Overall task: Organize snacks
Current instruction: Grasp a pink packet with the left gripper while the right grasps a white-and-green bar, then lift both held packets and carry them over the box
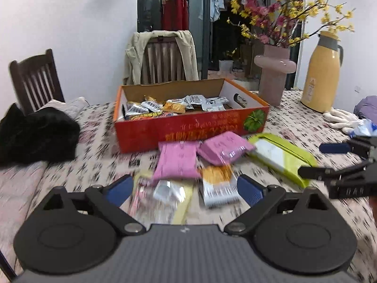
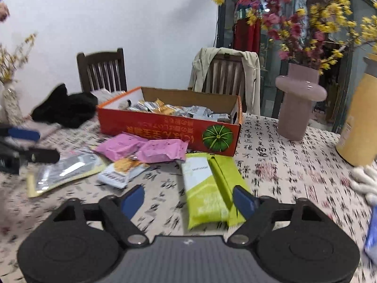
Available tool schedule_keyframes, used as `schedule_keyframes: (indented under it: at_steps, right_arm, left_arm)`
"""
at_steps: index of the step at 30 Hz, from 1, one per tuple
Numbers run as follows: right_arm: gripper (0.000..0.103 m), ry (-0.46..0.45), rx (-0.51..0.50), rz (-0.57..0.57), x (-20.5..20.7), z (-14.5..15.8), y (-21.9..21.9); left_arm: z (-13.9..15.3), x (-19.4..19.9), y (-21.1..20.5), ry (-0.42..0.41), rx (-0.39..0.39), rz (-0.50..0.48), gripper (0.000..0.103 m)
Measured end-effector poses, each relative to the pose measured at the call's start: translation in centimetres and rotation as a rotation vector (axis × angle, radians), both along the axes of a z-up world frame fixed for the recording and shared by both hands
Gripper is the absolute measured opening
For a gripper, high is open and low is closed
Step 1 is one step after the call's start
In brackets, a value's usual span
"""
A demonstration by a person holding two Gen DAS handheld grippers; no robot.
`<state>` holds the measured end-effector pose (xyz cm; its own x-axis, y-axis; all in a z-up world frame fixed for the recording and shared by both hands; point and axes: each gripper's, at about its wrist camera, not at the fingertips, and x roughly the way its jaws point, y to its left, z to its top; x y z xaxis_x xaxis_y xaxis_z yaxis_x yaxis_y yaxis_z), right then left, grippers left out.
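- The left claw (image 1: 183,188) hangs spread wide over loose snack packets (image 1: 219,186) on the tabletop (image 1: 294,127), gripping nothing.
- The right claw (image 2: 188,200) is parted too, empty, its blue pads either side of the green packet (image 2: 207,188).
- Two pink packets (image 2: 141,148) lie just before the orange box (image 2: 165,127).
- That box holds many small snacks.
- Behind stand a pink vase (image 2: 297,103) and a yellow flask (image 1: 322,75).

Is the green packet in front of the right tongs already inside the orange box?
No, the green packet lies flat on the tablecloth, outside the orange box.
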<state>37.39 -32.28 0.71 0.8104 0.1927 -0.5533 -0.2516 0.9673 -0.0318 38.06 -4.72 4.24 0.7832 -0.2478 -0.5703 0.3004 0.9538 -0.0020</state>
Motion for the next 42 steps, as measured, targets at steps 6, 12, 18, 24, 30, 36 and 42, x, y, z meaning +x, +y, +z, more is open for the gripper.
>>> schedule_keyframes:
  at_steps: [6, 12, 18, 24, 30, 36, 42]
  right_arm:
    - [0.069, 0.041, -0.03, 0.002, 4.9, -2.3, 0.8]
    - [0.062, 0.07, -0.024, 0.001, 7.1, -4.1, 0.9]
    - [0.041, 0.09, 0.021, 0.016, 8.0, -4.9, 0.3]
    - [0.038, 0.08, -0.001, 0.008, 7.4, -4.7, 0.5]
    - [0.037, 0.075, 0.026, -0.029, 5.1, -4.1, -0.2]
    - [0.037, 0.058, 0.076, -0.049, 0.6, -2.8, -0.8]
    - [0.037, 0.008, 0.125, -0.051, -5.2, -0.5, -0.7]
  left_arm:
    - [-2.6, 7.6, -1.2, 0.104, -0.006, -0.014, 0.091]
    - [-5.1, 11.8, -1.8, 0.17, -0.001, 0.002, 0.086]
    - [-6.0, 12.8, -1.6, 0.182, -0.025, 0.001, 0.063]
    - [-5.8, 12.1, -1.7, 0.173, -0.017, 0.009, 0.062]
    - [-3.9, 8.4, 0.1, 0.147, -0.073, 0.045, 0.062]
    - [-1.5, 2.6, 1.9, 0.089, -0.104, 0.078, 0.062]
    - [0.0, -3.5, 3.3, 0.055, -0.16, 0.102, 0.062]
